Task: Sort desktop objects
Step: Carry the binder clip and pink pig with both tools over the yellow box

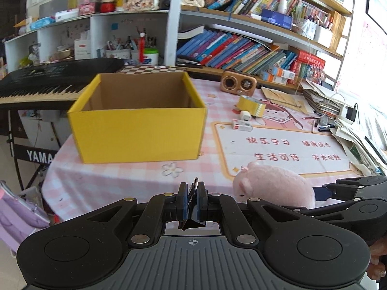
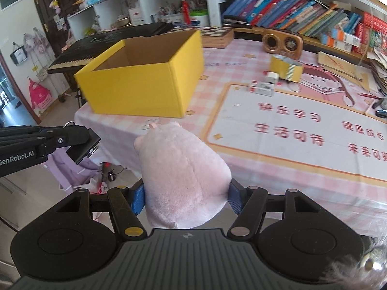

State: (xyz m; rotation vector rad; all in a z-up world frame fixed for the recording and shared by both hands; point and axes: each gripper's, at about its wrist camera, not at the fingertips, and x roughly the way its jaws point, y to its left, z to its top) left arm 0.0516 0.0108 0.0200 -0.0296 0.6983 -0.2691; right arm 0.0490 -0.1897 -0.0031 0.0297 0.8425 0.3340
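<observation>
Right tool (image 2: 186, 199) grips pink plush pig (image 2: 183, 176) between blue pads, low centre of right view, above tabletop (image 2: 290, 164) near edge. Left tool (image 1: 192, 200) closed on small black clip (image 1: 192, 222), bottom centre of left view. Yellow box (image 1: 140, 133), open-topped, sits upper left on tabletop, well apart from both.

White letters "YAMA", cut off by the table edge, stand on the keyboard stand (image 1: 36, 155). The desk mat (image 1: 285, 149) carries red Chinese characters: 快乐学习, 健康成长, 生活可待, 未来可期. "GenRobot.AI", its first letter cut by the frame edge, is printed in white on the left gripper (image 2: 82, 145) body. Book spines and small box labels are illegible.
</observation>
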